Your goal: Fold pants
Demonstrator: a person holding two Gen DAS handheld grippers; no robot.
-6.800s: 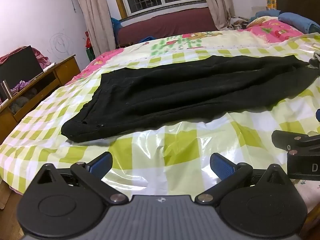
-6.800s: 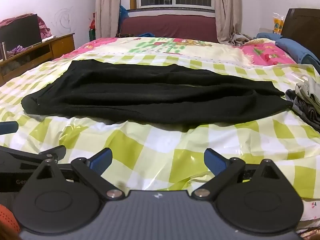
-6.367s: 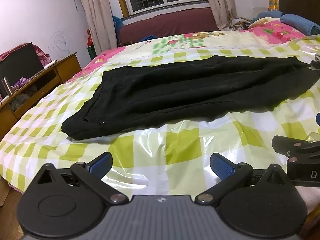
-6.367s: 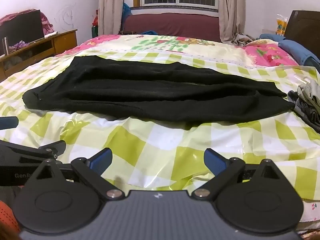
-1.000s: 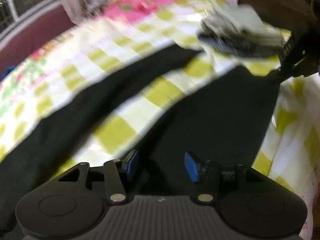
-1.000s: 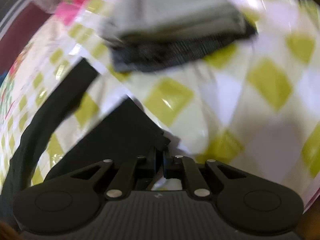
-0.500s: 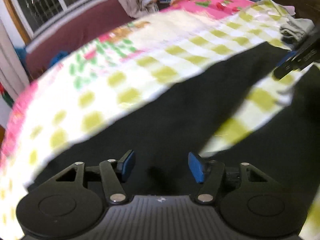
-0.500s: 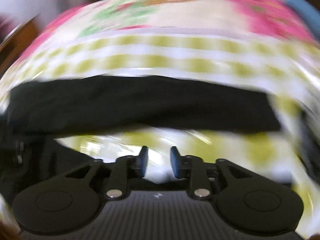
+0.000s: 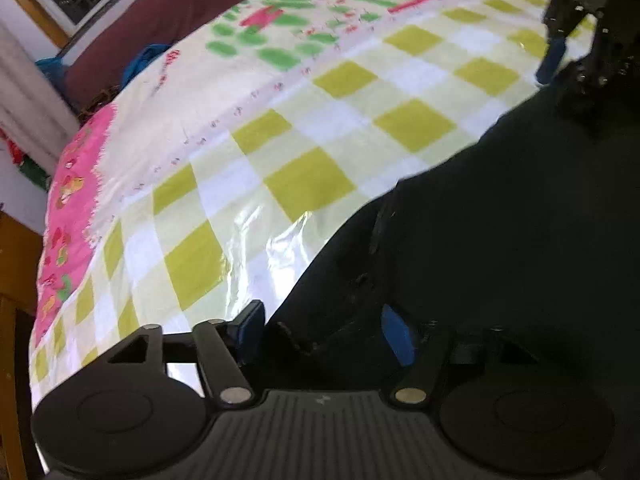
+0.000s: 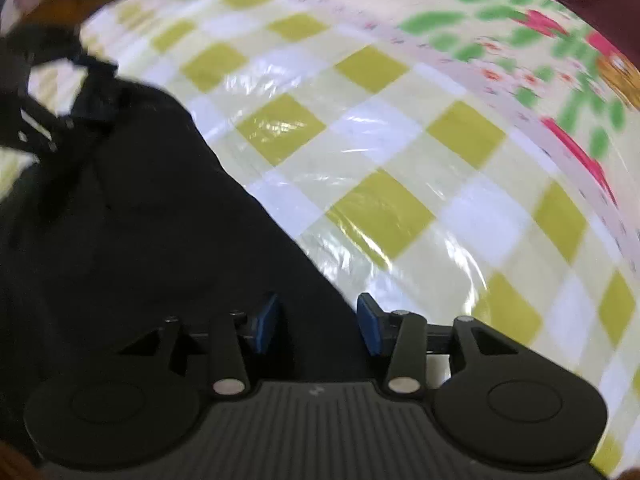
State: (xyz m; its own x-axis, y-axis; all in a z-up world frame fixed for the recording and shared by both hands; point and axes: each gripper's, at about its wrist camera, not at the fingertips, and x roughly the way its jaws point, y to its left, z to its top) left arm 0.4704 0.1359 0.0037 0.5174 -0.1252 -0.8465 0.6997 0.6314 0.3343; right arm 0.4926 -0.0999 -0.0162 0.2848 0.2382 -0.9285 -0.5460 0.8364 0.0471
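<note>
Here the black pants (image 9: 500,240) are seen filling the lower right of the left wrist frame and the lower left of the right wrist frame (image 10: 132,232), spread on the bed's checked plastic sheet (image 9: 304,128). An edge of the cloth is bunched between the blue pads of the left gripper (image 9: 322,330); the jaws are parted with fabric lying in the gap, not pinched. The right gripper (image 10: 316,322) is likewise held with jaws apart, straddling the pants' border where black meets the sheet (image 10: 400,208). Both tools are judged to be placed at one edge of the garment so that it can be laid down flat or grabbed for the next fold; which of the two cannot be told. The other gripper is glimpsed in each view: upper right of the left frame, upper left of the right frame, both resting near or on the cloth. No containers are visible. A dark red couch (image 9: 168,12) is seen at the top left, beyond the bed.
</note>
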